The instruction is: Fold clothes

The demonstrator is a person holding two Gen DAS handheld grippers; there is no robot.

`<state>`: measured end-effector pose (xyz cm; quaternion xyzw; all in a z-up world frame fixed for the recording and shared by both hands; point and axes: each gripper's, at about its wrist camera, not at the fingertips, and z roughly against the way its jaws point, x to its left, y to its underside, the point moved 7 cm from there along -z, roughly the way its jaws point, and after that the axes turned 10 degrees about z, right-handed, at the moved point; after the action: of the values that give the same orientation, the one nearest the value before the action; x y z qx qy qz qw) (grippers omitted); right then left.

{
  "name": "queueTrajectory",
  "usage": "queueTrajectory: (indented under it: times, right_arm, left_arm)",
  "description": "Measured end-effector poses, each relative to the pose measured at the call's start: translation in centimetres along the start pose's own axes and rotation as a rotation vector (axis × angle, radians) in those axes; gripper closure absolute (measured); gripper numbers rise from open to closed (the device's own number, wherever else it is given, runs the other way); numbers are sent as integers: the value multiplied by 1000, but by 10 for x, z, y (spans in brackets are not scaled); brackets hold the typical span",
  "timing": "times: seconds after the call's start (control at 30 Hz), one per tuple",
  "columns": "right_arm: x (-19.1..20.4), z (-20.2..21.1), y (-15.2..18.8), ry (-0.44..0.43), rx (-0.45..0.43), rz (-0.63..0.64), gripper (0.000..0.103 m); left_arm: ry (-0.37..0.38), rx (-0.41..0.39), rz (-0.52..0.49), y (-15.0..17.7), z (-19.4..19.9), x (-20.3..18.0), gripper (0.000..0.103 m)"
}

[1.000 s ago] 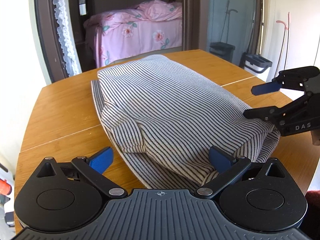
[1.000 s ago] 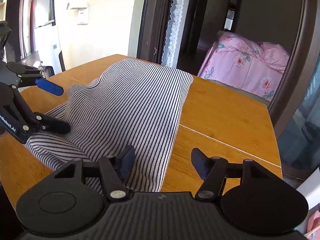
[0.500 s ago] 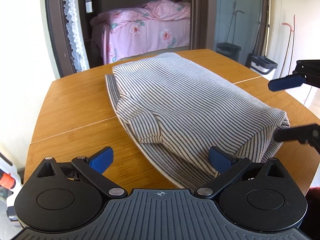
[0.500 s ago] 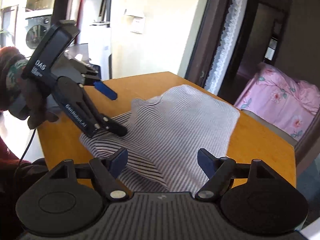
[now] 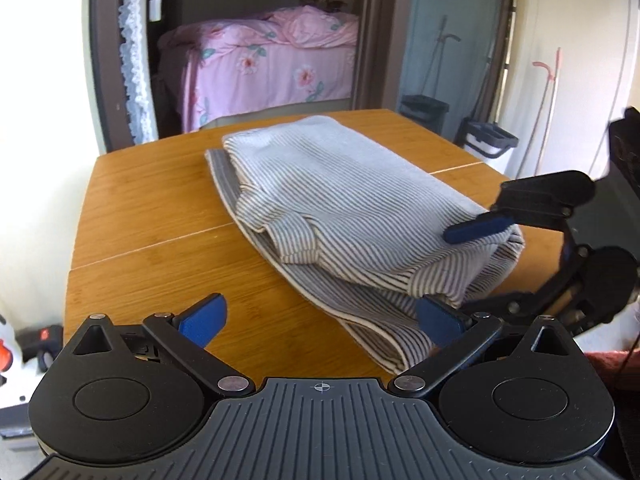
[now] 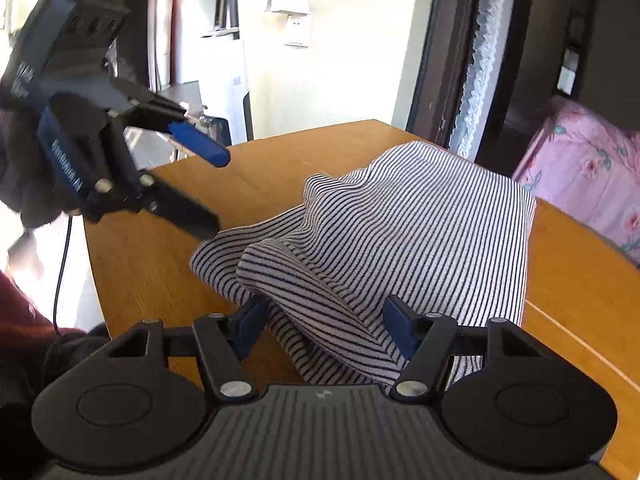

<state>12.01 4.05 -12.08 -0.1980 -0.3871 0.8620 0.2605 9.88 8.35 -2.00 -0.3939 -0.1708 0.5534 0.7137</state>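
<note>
One wooden table, one folded striped garment; left gripper spread wide beside it, right gripper spread, straddling its edge.

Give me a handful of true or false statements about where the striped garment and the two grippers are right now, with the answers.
1. The striped garment lies on a wooden table. True.
2. The left gripper is shut on the garment. False: its jaws are wide open, with mostly bare table between them.
3. The right gripper has its jaws open around a bunched edge of the garment. True.
4. The garment is spread out flat in a single layer. False: it is folded over itself, with a sleeve on top.
5. A bed with pink floral bedding shows through the doorway. True.
</note>
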Motion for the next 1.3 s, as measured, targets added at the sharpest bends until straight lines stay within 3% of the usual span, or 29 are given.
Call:
queueTrajectory:
  times: [0.07,0.17,0.37,0.43,0.5,0.67,0.87,0.93,1.0,1.17,1.3]
  right_arm:
    - [-14,1,0,-19,-4,-92,52]
    - [-23,2,1,-39,-14,-154,53]
    - [-6,8,0,19,-19,-6,51]
    - [1,12,-2,40,-24,59,47]
    - [11,15,-3,53,-34,143,36]
    - [33,14,1,53,-29,272,31]
    - [38,-1,9,141,-12,349,31]
    - [31,-4,8,133,-8,282,33]
    - [14,-1,4,86,-17,127,40]
    - [-22,6,2,-18,-26,-167,45]
    - [-9,4,1,26,-19,-40,43]
  left_arm:
    - [44,-3,-37,1,3,-11,0]
    - [88,20,-83,7,-2,-24,0]
    - [4,116,-178,28,-32,-28,0]
    - [-26,129,-216,32,-38,-27,0]
    - [-40,125,-223,33,-41,-26,0]
    - [-74,101,-147,23,-42,-15,0]
    - [-93,58,-94,11,-36,-12,0]
    - [-93,51,-93,10,-34,-12,0]
    - [-80,43,-95,7,-31,-14,0]
    - [13,38,-119,7,-19,-23,0]
    - [-18,67,-173,16,-32,-28,0]
